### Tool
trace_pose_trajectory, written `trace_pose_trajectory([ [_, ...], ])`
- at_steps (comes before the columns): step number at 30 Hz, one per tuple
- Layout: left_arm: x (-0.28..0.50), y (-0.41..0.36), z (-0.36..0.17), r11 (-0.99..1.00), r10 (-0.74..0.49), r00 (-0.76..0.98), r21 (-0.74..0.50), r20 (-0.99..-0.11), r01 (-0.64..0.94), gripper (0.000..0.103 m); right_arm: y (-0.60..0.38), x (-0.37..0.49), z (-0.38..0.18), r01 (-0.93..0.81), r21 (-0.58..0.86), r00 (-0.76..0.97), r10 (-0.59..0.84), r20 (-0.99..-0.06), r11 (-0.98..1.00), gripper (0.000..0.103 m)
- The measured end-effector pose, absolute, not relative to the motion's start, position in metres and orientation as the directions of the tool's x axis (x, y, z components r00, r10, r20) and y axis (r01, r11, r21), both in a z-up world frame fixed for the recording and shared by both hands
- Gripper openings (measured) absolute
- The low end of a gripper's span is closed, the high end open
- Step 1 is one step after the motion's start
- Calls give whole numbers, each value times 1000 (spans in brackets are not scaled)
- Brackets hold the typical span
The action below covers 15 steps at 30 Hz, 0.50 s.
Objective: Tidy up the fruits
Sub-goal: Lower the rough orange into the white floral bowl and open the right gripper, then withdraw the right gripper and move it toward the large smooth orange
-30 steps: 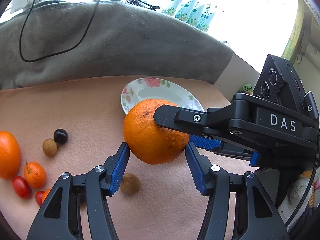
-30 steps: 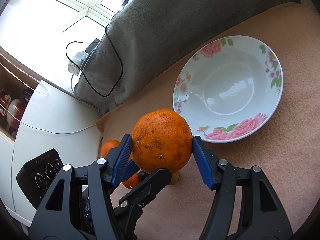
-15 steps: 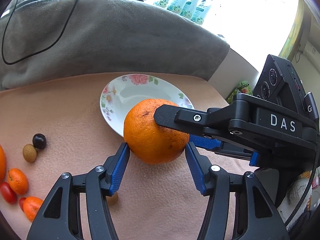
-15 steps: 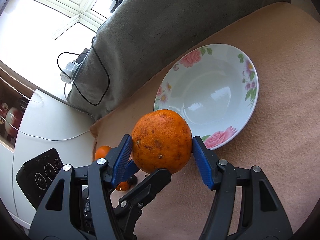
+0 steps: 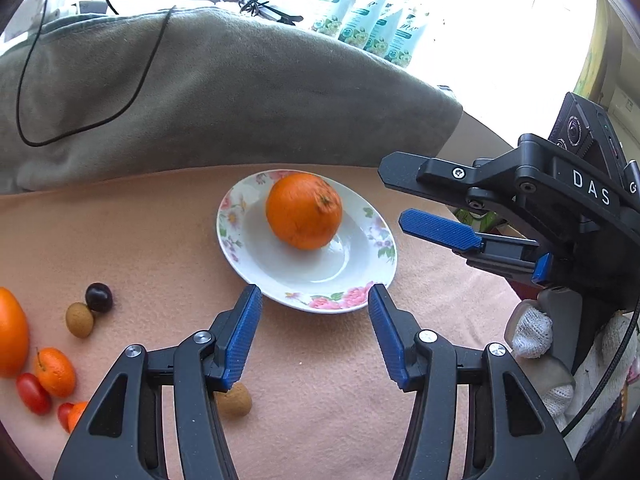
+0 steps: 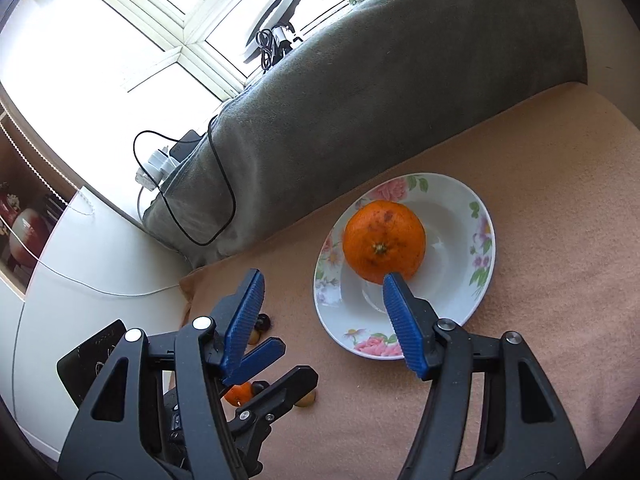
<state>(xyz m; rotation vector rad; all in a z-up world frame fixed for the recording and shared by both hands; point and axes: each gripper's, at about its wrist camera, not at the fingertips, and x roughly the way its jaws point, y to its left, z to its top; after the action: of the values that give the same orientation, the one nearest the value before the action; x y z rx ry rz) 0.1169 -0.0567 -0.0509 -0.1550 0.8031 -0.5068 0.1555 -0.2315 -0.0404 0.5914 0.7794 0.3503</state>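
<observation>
A large orange (image 5: 304, 210) (image 6: 384, 241) lies in the white floral bowl (image 5: 320, 292) (image 6: 452, 320) on the peach cloth. My left gripper (image 5: 314, 308) is open and empty, just in front of the bowl's near rim. My right gripper (image 6: 322, 294) is open and empty, beside the bowl's left rim; its right fingertip overlaps the orange in the view. The right gripper also shows in the left wrist view (image 5: 424, 200), to the right of the bowl. Several small fruits lie at left: a dark cherry (image 5: 99, 297), a brown longan (image 5: 80, 320), a kumquat (image 5: 55, 372), cherry tomatoes (image 5: 33, 393).
A grey blanket (image 5: 240, 112) with a black cable (image 5: 24, 120) is bunched behind the cloth. Another orange (image 5: 12, 336) lies at the far left edge. A brown longan (image 5: 236, 400) lies under my left finger. Tubes (image 5: 372, 20) stand on the sill.
Both grippers held the large orange between them; both have opened and drawn back, and the orange now lies in the bowl.
</observation>
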Motion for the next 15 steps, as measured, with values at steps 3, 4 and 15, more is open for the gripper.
trace_pose_trajectory([
  [3, 114, -54, -48, 874, -483, 591, -314, -646, 371, 55, -231, 152, -39, -87, 602, 673, 492, -552, 794, 69],
  [4, 113, -53, -48, 876, -479, 594, -310, -646, 370, 55, -231, 150, -39, -87, 598, 674, 489, -553, 797, 71],
  [15, 102, -40, -41, 894, -447, 627, -281, -638, 350, 55, -231, 133, -35, -82, 525, 710, 420, -565, 847, 80],
])
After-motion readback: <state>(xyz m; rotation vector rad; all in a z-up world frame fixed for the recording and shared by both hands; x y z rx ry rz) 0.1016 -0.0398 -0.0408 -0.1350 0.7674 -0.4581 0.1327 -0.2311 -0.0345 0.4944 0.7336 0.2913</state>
